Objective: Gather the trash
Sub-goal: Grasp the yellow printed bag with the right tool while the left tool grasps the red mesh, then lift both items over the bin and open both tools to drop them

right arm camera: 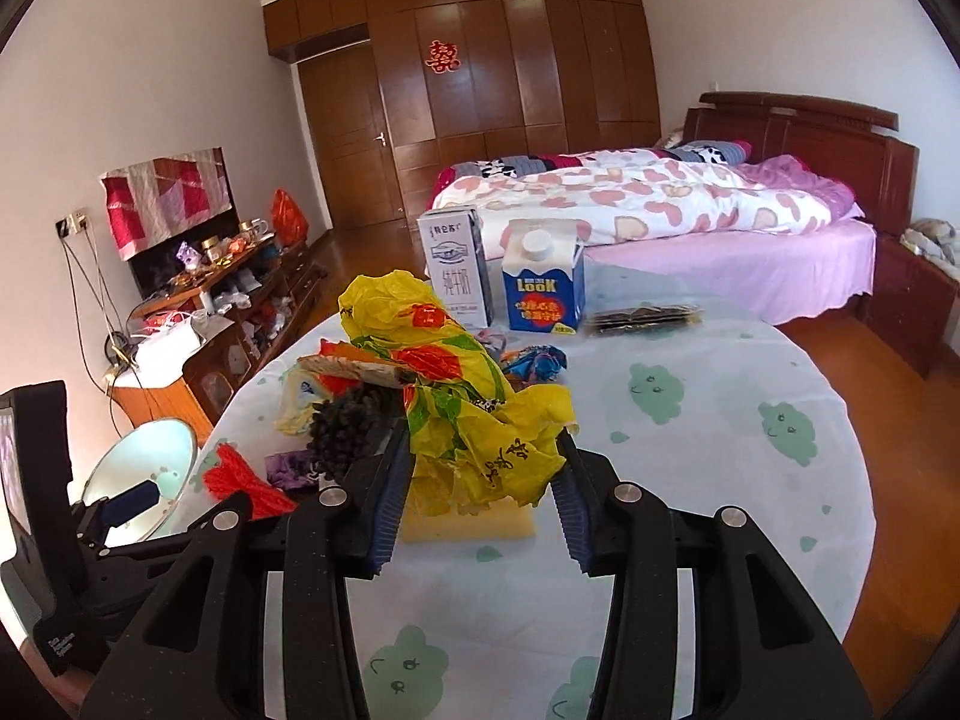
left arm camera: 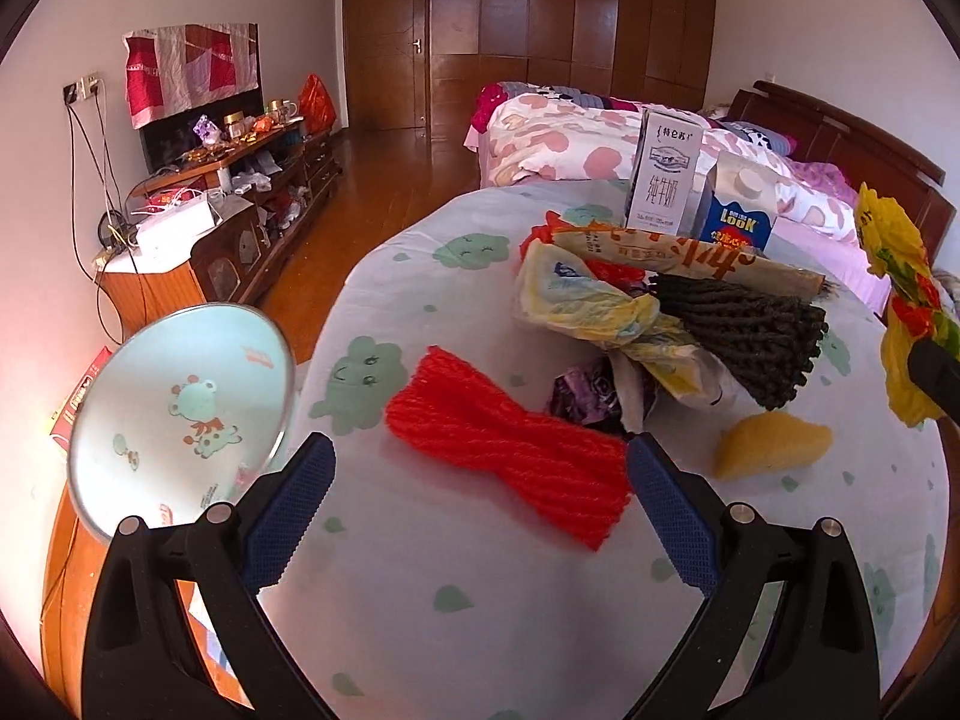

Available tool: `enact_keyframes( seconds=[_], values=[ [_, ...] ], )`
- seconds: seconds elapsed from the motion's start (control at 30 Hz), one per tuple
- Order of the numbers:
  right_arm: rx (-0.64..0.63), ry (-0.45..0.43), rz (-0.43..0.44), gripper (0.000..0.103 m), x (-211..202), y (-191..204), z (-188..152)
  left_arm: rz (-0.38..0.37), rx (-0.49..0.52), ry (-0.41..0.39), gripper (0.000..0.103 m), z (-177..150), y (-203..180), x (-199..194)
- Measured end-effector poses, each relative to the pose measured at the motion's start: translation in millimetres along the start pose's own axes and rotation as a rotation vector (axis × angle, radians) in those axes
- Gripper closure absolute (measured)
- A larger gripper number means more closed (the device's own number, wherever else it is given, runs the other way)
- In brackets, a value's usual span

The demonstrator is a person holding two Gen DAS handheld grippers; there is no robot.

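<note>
Your right hand-held gripper point(right arm camera: 480, 480) has its blue pads closed on a crumpled yellow plastic bag point(right arm camera: 462, 384), which stands bunched up between them at the centre of the right wrist view. It looks lifted clear of the tabletop point(right arm camera: 690, 480), probably so it can be carried off as trash without dragging the pile along. The bag is thin and wrinkled, printed with red, orange and green patches and some dark lettering. In the left wrist view it shows at the far right edge.

Your left hand-held gripper point(left arm camera: 474, 498) is open and empty, its jaws spread wide around the near end of a red foam net sleeve point(left arm camera: 510, 456) without touching it, so that seems the next pick. Behind it, the remaining wrappers point(left arm camera: 606, 312) lie heaped at mid-frame, with a milk carton point(left arm camera: 663, 171) upright beyond.
</note>
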State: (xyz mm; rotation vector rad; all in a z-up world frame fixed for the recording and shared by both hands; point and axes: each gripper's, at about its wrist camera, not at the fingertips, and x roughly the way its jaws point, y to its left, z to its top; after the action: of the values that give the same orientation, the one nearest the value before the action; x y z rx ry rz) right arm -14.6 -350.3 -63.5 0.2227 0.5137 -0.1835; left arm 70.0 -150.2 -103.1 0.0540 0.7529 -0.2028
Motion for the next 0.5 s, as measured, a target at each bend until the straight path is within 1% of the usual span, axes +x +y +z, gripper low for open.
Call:
enact_keyframes(
  seconds=[0.1, 0.17, 0.2, 0.23, 0.27, 0.3, 0.33, 0.37, 0.4, 0.43, 0.47, 0.5],
  values=[
    [0.019, 0.015, 0.007, 0.058, 5, -7, -3, -0.011, -0.002, 0.039, 0.008, 1, -16, 16],
    [0.026, 0.026, 0.015, 0.058, 7, -9, -6, -0.009, 0.001, 0.069, 0.013, -1, -22, 25],
    [0.029, 0.031, 0.019, 0.058, 7, -9, -7, -0.009, 0.001, 0.093, 0.021, -3, -24, 29],
    [0.03, 0.034, 0.022, 0.058, 7, -9, -8, -0.01, -0.002, 0.114, 0.025, -5, -24, 33],
    [0.031, 0.036, 0.026, 0.058, 7, -10, -9, -0.007, -0.006, 0.124, 0.027, -8, -23, 35],
    [0.03, 0.035, 0.027, 0.058, 7, -9, -10, 0.006, 0.008, 0.105, 0.031, -9, -24, 34],
    [0.03, 0.034, 0.028, 0.058, 6, -8, -10, 0.006, 0.021, 0.106, 0.039, -9, -25, 34],
    [0.031, 0.033, 0.029, 0.058, 5, -7, -11, 0.007, 0.029, 0.102, 0.043, -10, -25, 33],
    [0.032, 0.032, 0.032, 0.058, 5, -6, -11, -0.016, 0.025, 0.107, 0.056, -10, -23, 34],
    [0.032, 0.031, 0.033, 0.058, 4, -5, -10, -0.04, 0.011, 0.117, 0.061, -10, -20, 34],
    [0.029, 0.028, 0.033, 0.058, 3, -3, -11, -0.043, 0.008, 0.113, 0.064, -10, -19, 33],
    [0.025, 0.025, 0.032, 0.058, 2, -2, -11, -0.044, 0.016, 0.107, 0.07, -10, -18, 32]
  ],
)
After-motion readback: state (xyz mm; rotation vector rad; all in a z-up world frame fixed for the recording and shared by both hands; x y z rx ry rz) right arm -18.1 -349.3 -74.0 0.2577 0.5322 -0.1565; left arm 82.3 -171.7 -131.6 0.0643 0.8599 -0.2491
